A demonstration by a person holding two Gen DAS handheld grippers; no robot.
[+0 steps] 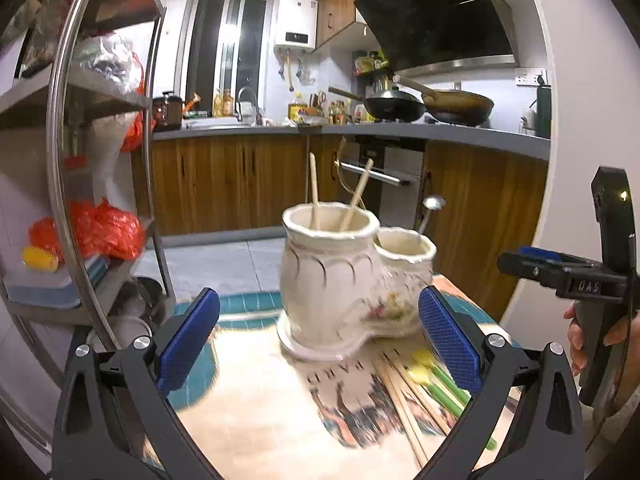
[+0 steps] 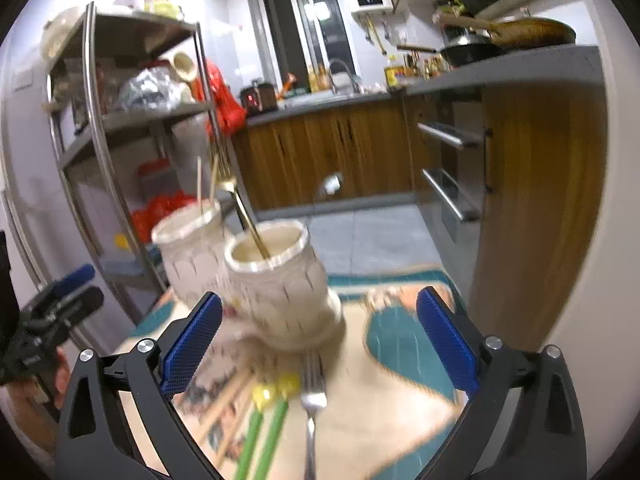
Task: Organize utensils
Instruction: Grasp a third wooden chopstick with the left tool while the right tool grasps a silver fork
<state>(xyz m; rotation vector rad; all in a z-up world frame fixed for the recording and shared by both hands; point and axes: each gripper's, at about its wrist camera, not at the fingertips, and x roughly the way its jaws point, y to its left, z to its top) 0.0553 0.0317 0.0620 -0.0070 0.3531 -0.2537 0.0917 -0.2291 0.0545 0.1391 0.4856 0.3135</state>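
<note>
- Ceramic double holder (image 1: 332,276) stands on the table (image 1: 248,400), with 2 chopsticks (image 1: 314,188) in its taller cup; loose chopsticks (image 1: 404,396) and a fork (image 2: 313,400) lie in front.
- Left gripper (image 1: 319,340) and right gripper (image 2: 319,344) gape wide, holding nothing; a pick-up seems next, calling for pads closing on 1 loose utensil.

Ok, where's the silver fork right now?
The fork lies flat on the table mat, low in the right wrist view, just right of the green sticks and in front of the ceramic holder.

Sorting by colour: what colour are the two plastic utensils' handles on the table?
Green handles with yellow tips, clearest in the right wrist view.
</note>
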